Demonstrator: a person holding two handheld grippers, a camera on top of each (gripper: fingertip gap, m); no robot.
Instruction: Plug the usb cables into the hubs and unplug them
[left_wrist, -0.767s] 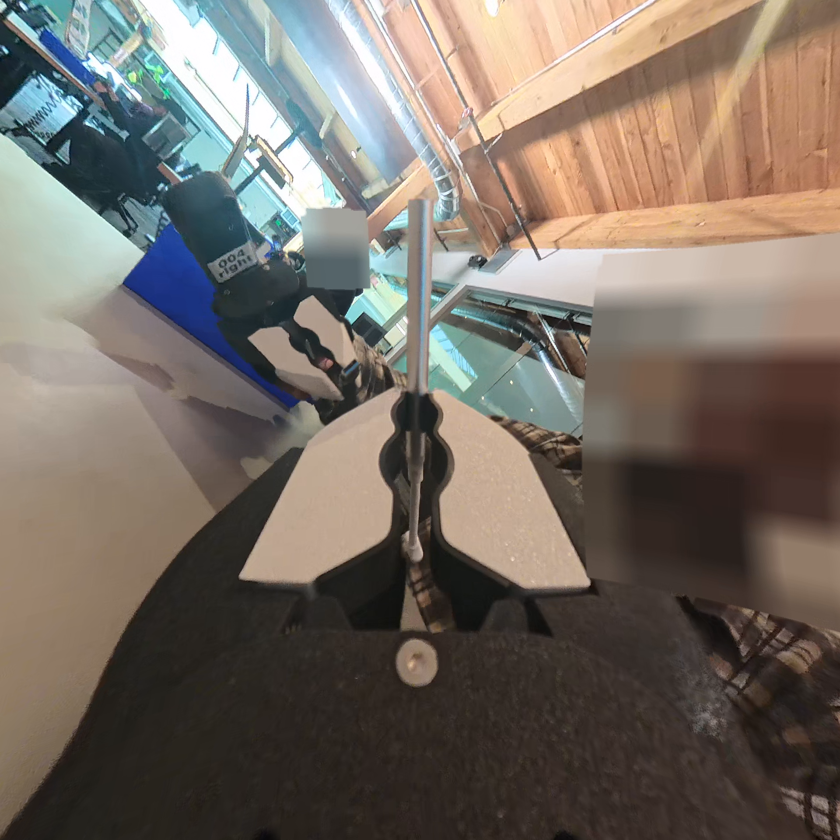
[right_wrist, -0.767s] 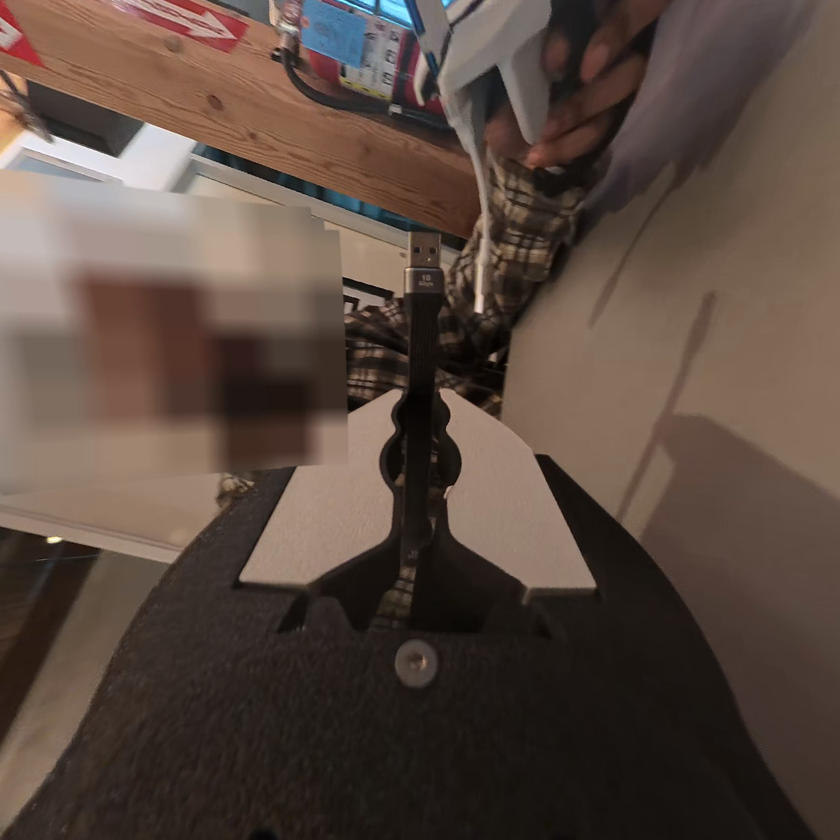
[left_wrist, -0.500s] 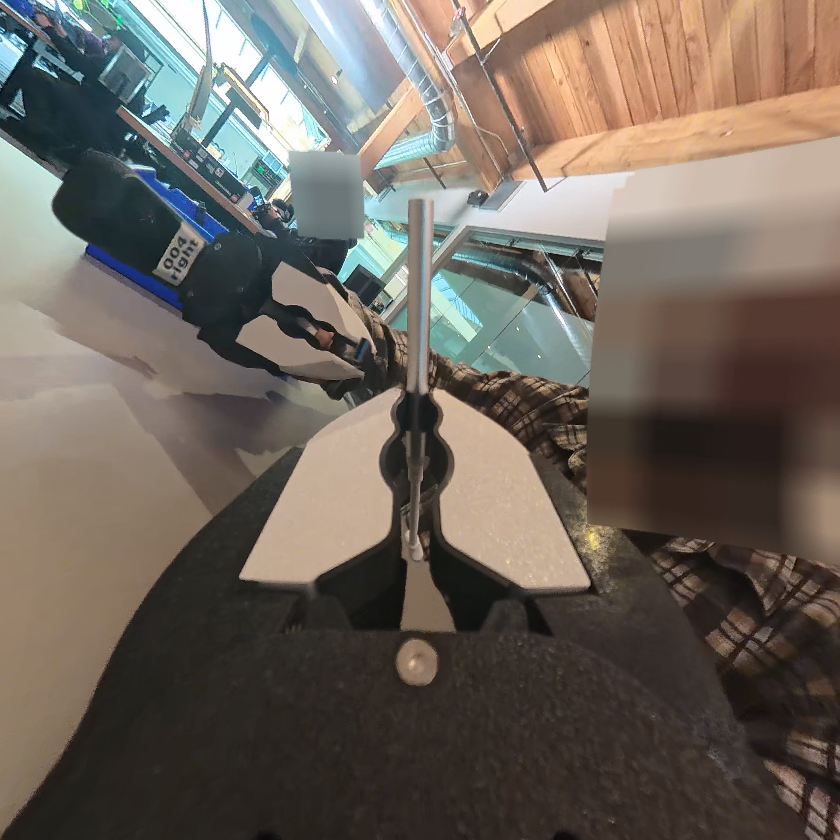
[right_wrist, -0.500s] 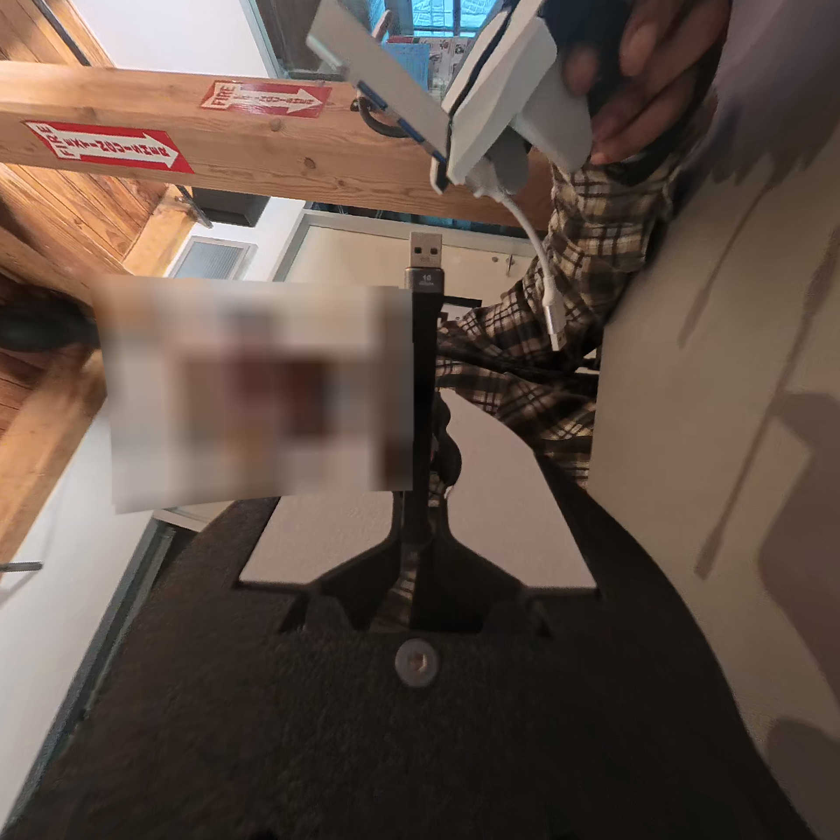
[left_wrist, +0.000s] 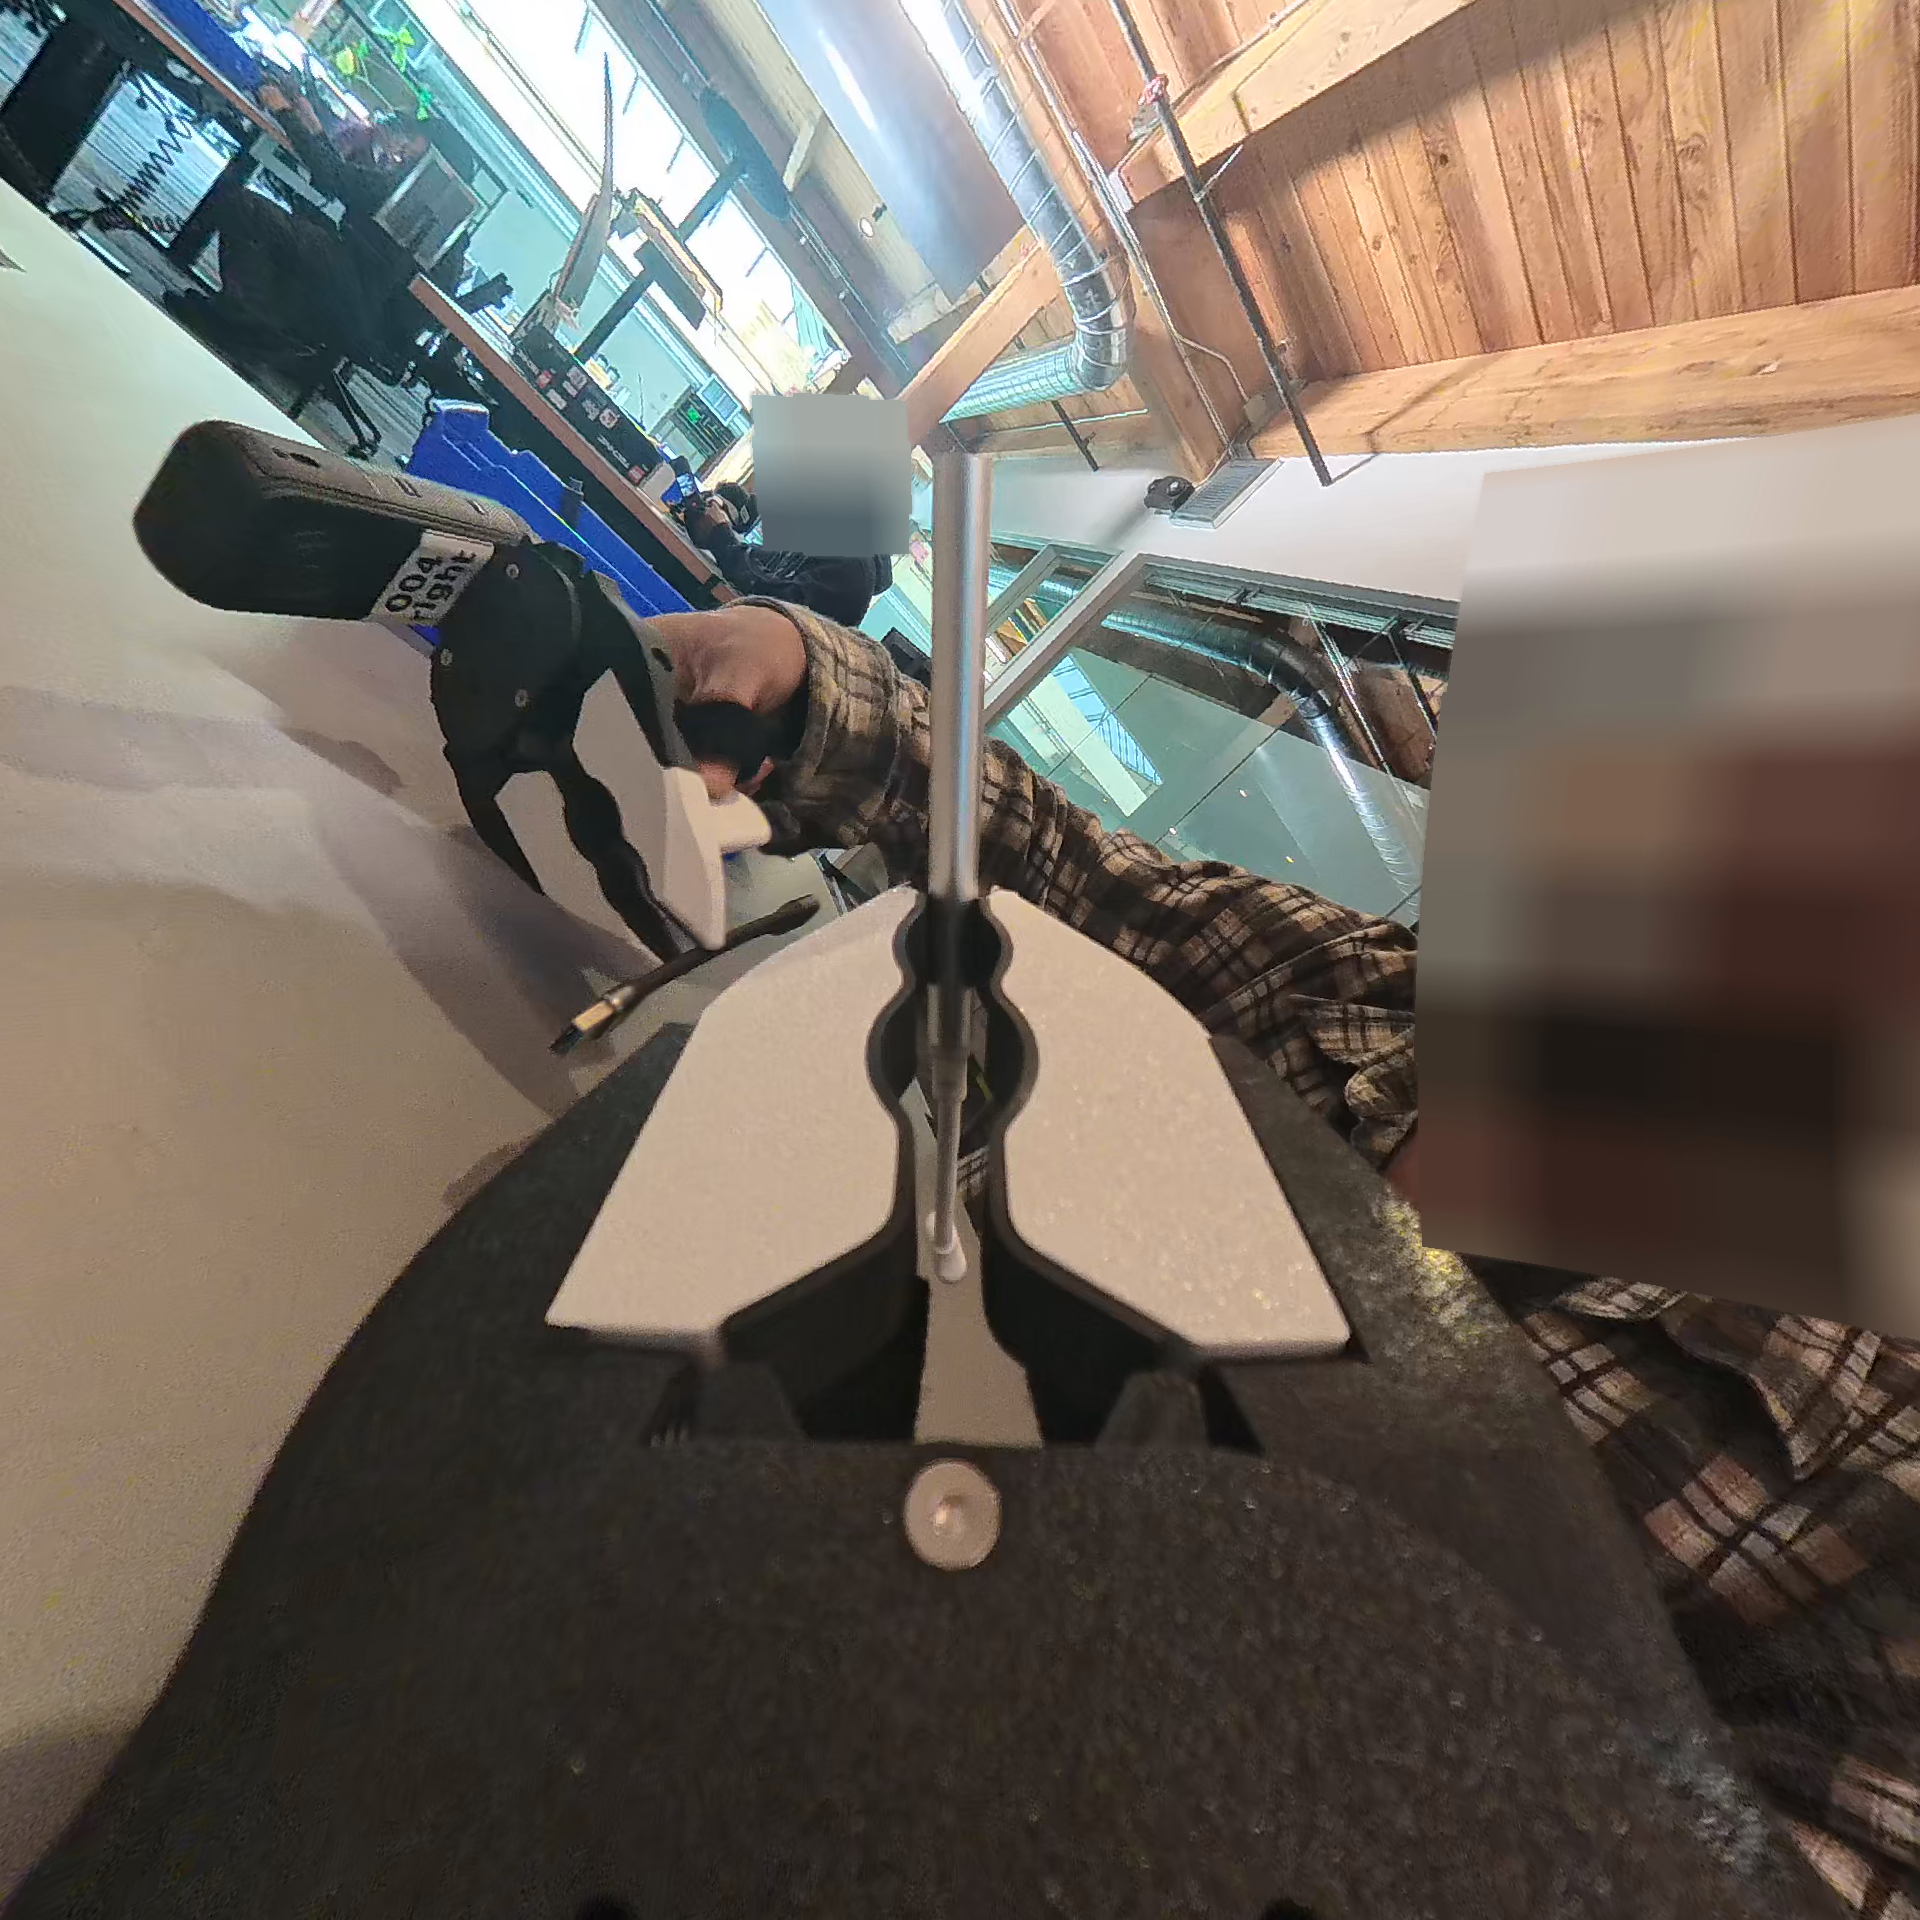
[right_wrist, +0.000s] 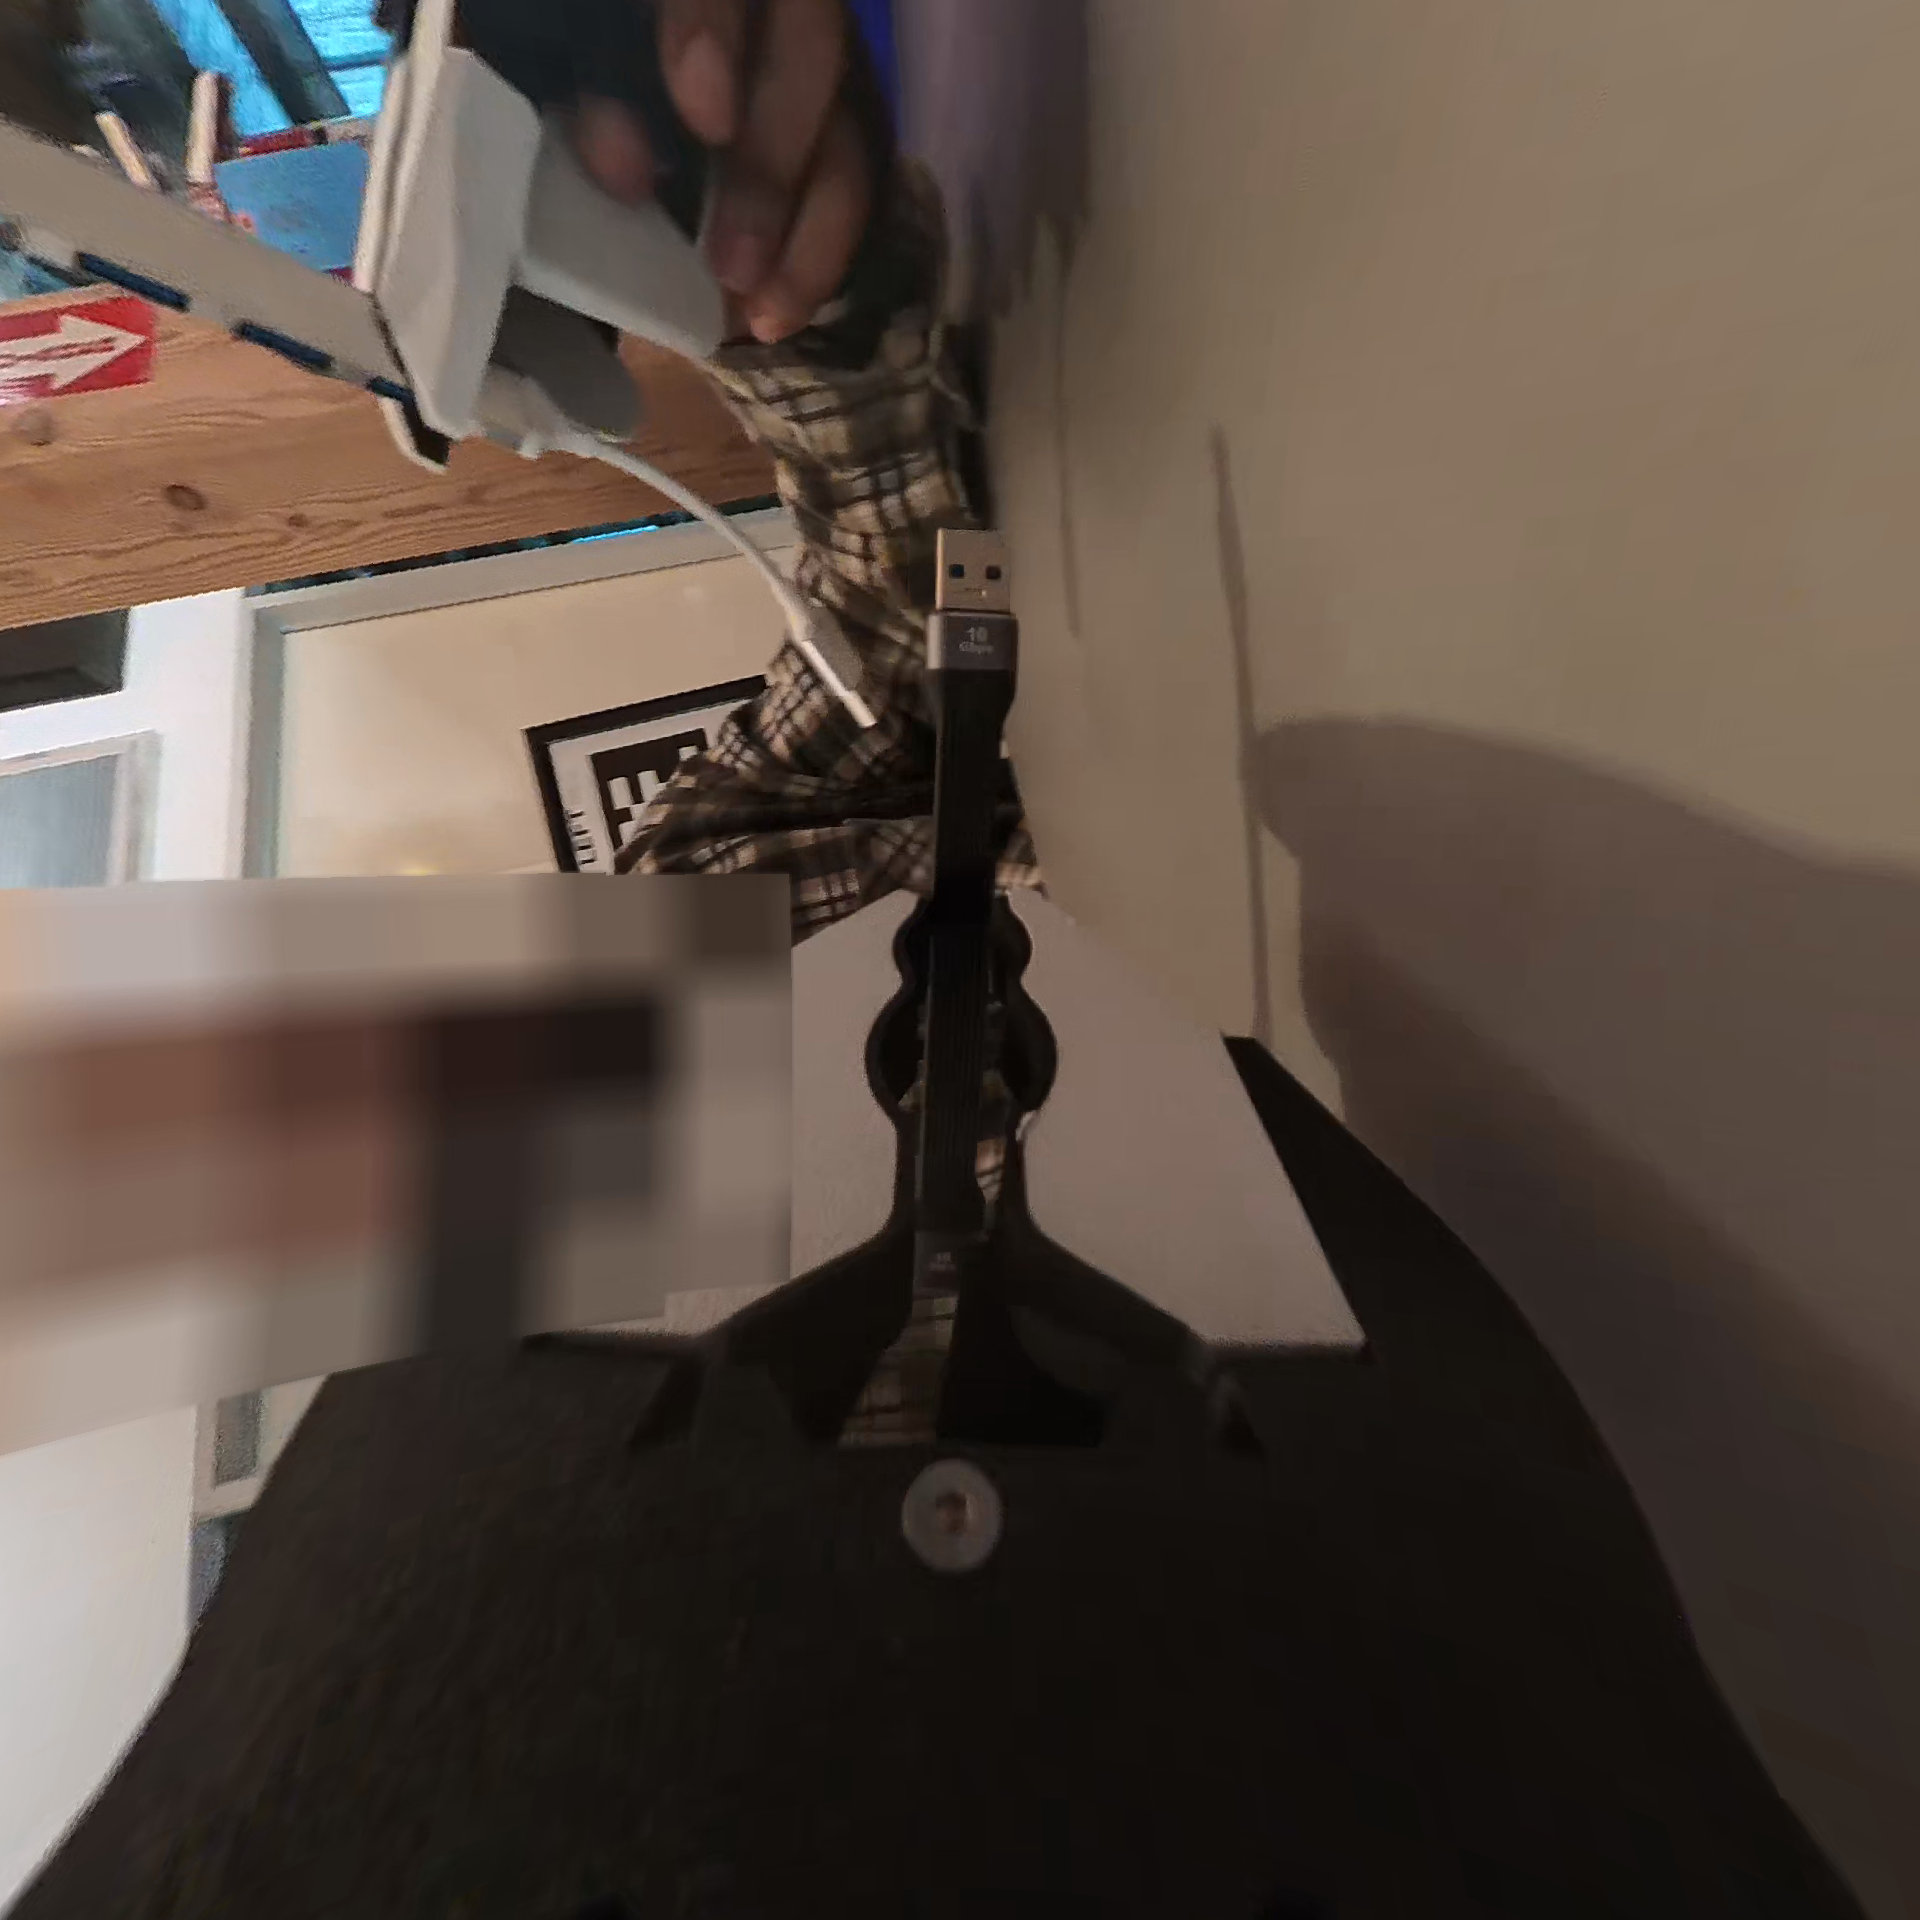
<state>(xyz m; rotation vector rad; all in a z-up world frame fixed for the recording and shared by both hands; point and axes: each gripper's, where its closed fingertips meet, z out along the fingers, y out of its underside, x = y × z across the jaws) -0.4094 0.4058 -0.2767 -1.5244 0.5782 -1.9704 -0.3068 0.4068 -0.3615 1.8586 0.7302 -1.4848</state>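
While the left gripper (left_wrist: 951, 920) pinches the thin silver hub (left_wrist: 958, 675) edge-on, the right gripper (right_wrist: 961, 914) is squeezed tight on a black usb cable (right_wrist: 961, 790), plug up, with small print. Beyond, maybe a pale table (left_wrist: 156, 1039), a red arrow sign (right_wrist: 73, 358), wood ceiling (left_wrist: 1558, 187).

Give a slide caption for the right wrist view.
Right gripper clamps a flat black USB cable, plug forward, unplugged, below the slim silver hub.

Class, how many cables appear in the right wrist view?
2: a black cable clamped in the right gripper, and a white cable hanging from the hub above left.
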